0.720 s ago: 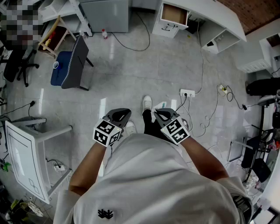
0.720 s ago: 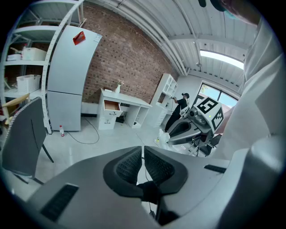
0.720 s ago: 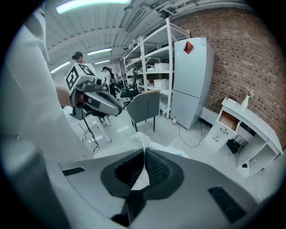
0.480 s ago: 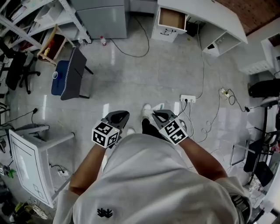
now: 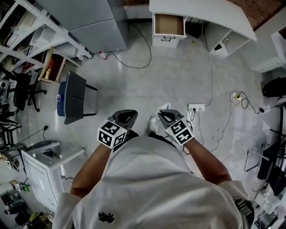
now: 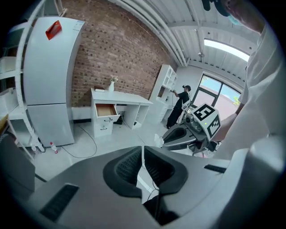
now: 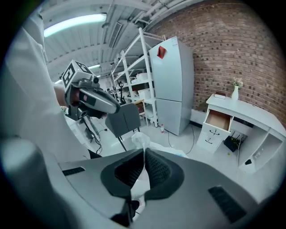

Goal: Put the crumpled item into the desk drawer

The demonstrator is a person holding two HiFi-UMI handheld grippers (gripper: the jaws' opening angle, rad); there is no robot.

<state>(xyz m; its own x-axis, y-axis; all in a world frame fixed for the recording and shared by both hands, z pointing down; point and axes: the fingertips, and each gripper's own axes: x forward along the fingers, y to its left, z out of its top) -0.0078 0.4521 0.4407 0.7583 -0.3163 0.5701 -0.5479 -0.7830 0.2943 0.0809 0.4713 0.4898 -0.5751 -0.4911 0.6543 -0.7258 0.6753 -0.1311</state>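
The crumpled item (image 7: 140, 140) is a white, thin wad, and my right gripper (image 7: 144, 166) is shut on it. In the head view the crumpled item (image 5: 164, 108) pokes out ahead of the right gripper (image 5: 165, 115). My left gripper (image 5: 125, 115) is held level beside it, jaws pressed together with nothing between them (image 6: 143, 162). The white desk (image 5: 201, 10) stands far ahead across the floor. Its drawer (image 5: 169, 25) is pulled open, its brown inside bare. The drawer (image 7: 218, 120) also shows in the right gripper view, and the drawer (image 6: 106, 110) in the left gripper view.
A grey fridge (image 5: 96, 22) stands left of the desk. A dark chair (image 5: 75, 97) is on the left, a power strip (image 5: 196, 108) with trailing cables on the right. White shelving (image 5: 27, 31) and a white table (image 5: 42, 181) line the left side. A person (image 6: 178, 106) stands far off.
The person has walked forward: the desk and open drawer show more fully, and the chair has slid nearer. Both grippers keep their pose, the right still on the crumpled item.
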